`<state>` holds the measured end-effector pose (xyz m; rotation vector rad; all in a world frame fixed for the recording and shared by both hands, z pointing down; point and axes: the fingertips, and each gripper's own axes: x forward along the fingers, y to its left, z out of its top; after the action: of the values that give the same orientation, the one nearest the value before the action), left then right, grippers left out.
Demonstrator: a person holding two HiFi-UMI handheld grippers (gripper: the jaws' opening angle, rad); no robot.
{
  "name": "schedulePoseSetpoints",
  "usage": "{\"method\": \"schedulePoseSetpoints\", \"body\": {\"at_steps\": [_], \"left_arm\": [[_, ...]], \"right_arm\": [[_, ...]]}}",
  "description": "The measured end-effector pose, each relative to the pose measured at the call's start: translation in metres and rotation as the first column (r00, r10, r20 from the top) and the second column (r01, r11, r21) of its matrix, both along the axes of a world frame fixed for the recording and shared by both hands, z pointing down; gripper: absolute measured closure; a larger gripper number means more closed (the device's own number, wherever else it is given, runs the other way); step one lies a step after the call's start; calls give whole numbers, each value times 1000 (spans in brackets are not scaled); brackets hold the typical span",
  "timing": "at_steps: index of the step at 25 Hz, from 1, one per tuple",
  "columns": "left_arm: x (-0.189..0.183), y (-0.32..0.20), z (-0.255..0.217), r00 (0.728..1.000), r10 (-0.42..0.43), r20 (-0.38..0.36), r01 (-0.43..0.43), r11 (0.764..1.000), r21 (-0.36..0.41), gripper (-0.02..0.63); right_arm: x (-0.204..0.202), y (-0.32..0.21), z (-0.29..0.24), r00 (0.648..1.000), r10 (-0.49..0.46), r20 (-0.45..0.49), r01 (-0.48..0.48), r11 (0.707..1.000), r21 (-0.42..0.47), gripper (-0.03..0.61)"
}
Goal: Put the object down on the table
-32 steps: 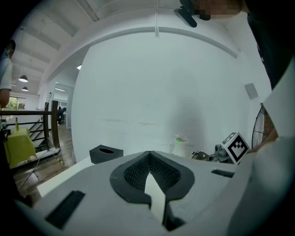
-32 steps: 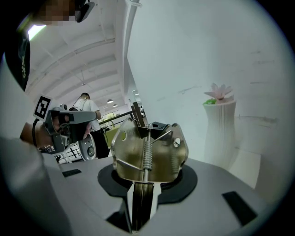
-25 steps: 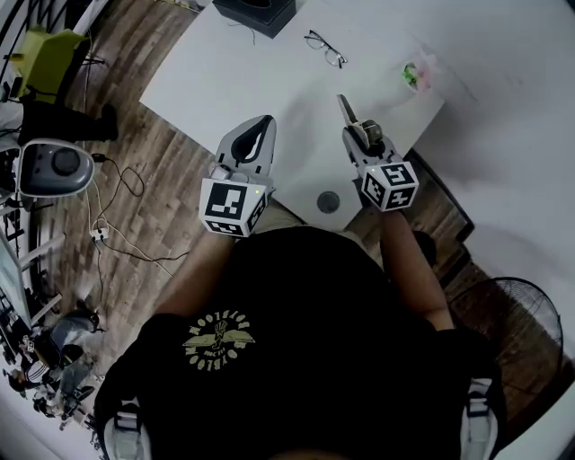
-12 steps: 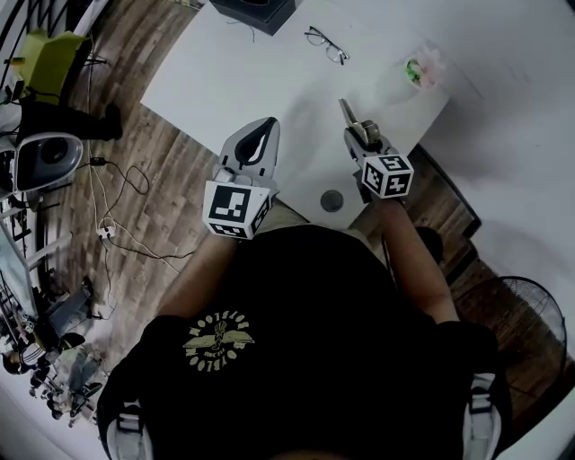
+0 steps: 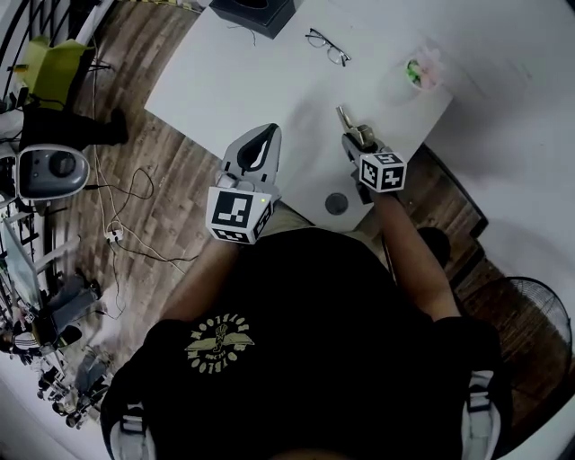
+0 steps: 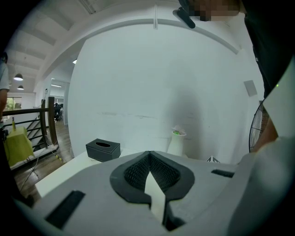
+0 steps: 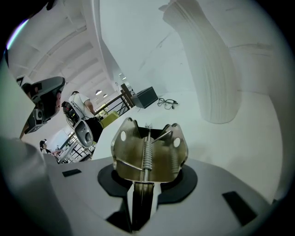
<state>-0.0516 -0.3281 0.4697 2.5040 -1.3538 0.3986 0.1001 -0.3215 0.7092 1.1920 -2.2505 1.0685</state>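
Two grippers hang over the white desk (image 5: 234, 81). The right gripper (image 5: 356, 135) has its jaws clamped on one metal spring clip (image 7: 148, 150), held above the desk's near right part; whether it touches the top, I cannot tell. The left gripper (image 5: 259, 142) has its jaws closed on nothing. Farther back stand one black box (image 5: 253, 11), one pair of glasses (image 5: 326, 47) and one vase (image 5: 418, 74).

Left tongs (image 5: 266, 135) closed; right tongs (image 5: 356, 137) clamped tight.
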Motion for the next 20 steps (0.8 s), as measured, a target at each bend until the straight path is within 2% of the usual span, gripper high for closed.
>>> {"method": "schedulePoseSetpoints", "body": {"at_steps": [10,13,16,20], "left_arm": [[1,8,-2,1000,13,-5,-13,1000,8,607],[-1,9,-6,1000,6,-10,-6,1000,17,607],[-2,14,-10,1000,1,-15,0,1000,25,606],[-3,17,-17,1000,-3,-23,4,999,45,607]], "right_arm": [[-7,8,25,997,-45,-61,40,995,-94,465],[-9,10,23,998,-45,-44,40,994,-106,396],[-7,15,21,996,-57,-69,50,994,-100,320],[2,21,12,990,-66,-124,57,996,-74,301]]}}
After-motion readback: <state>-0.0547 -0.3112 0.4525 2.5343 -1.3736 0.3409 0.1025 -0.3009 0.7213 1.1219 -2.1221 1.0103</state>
